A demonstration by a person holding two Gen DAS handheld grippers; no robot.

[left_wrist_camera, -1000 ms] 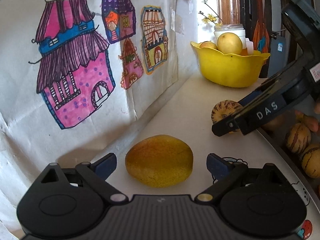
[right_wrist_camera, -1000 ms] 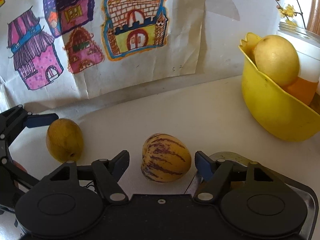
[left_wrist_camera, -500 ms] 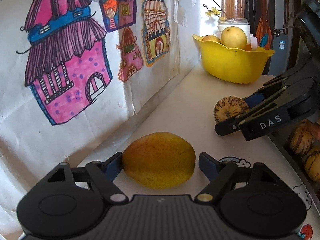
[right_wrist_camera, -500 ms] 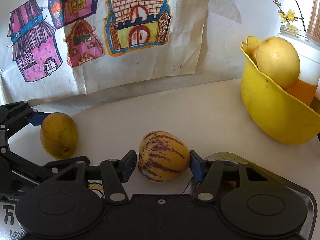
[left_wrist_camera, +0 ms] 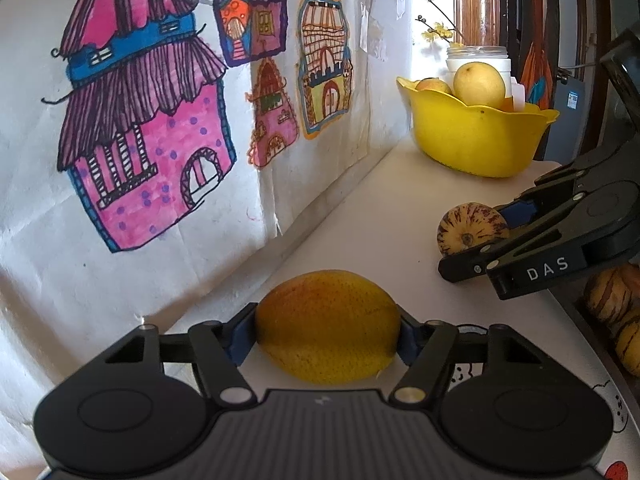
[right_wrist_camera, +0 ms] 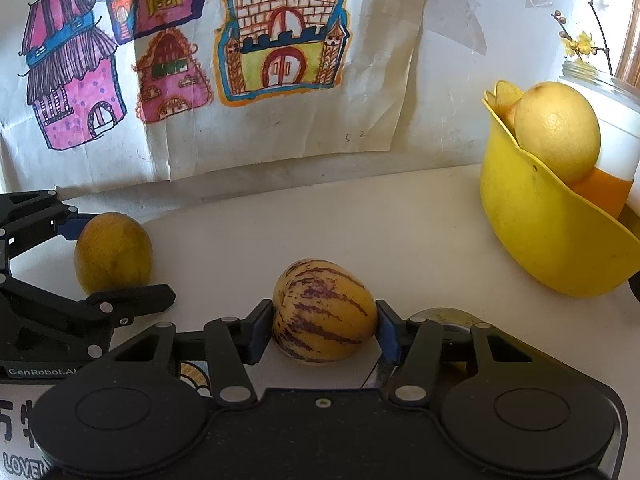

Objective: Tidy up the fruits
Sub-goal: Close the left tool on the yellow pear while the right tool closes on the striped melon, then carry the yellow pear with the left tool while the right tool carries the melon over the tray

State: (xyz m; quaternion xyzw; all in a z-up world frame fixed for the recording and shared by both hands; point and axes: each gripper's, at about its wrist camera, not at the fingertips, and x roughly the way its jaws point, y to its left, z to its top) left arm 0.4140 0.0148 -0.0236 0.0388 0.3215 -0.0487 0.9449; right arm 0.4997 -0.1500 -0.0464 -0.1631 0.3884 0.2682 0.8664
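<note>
A home: children's house drawings [right_wrist_camera: 276, 36] taped above a counter with a fruit bowl [left_wrist_camera: 476, 136].

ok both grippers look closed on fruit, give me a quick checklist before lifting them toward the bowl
1. Left gripper grip: both blue pads touch the sides of the mango. ok
2. Right gripper grip: pads press both sides of the striped melon. ok
3. Grip firmness: squeeze force cannot be read from the pictures. cannot tell
4. Both fruits appear to rest on the white table, not yet lifted. ok
5. Space in the yellow bowl: two pale fruits show above its rim; the room left inside is hidden. cannot tell
6. Grippers apart: a gap shows between them in both views. ok
</note>
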